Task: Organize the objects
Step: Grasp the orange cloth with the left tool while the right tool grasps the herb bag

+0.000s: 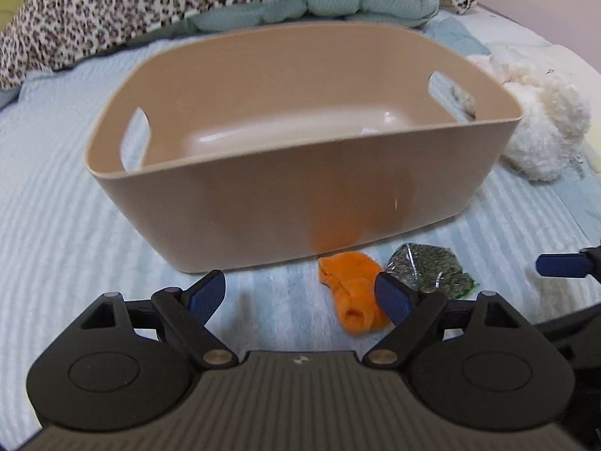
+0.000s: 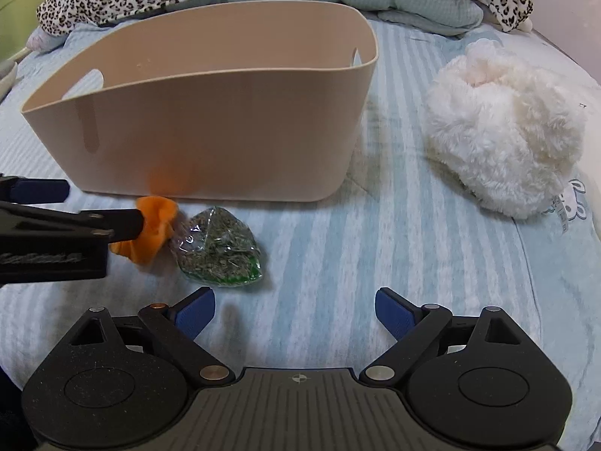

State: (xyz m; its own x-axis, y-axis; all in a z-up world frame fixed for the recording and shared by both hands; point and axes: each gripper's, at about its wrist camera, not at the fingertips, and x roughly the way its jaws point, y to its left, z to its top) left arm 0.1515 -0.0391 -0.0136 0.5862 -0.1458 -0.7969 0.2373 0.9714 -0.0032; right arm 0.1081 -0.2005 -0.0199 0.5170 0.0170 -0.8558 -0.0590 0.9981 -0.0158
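A beige plastic bin [image 1: 263,203] with handle cut-outs stands on the bed, nothing visible inside; it also shows in the right wrist view [image 2: 210,143]. An orange cloth piece [image 1: 351,285] lies in front of it, next to a clear packet of dried green herbs [image 1: 428,268]. My left gripper [image 1: 300,297] is open and empty, its right finger just beside the orange cloth [image 2: 152,233]. My right gripper [image 2: 296,314] is open and empty, just in front of the herb packet [image 2: 218,250]. A white fluffy plush [image 2: 503,143] lies right of the bin.
The bed has a pale blue striped cover [image 2: 375,263]. A leopard-print blanket [image 1: 188,0] and a teal quilted pad [image 1: 330,7] are heaped behind the bin. The right gripper's fingertip [image 1: 559,265] shows at the left wrist view's right edge.
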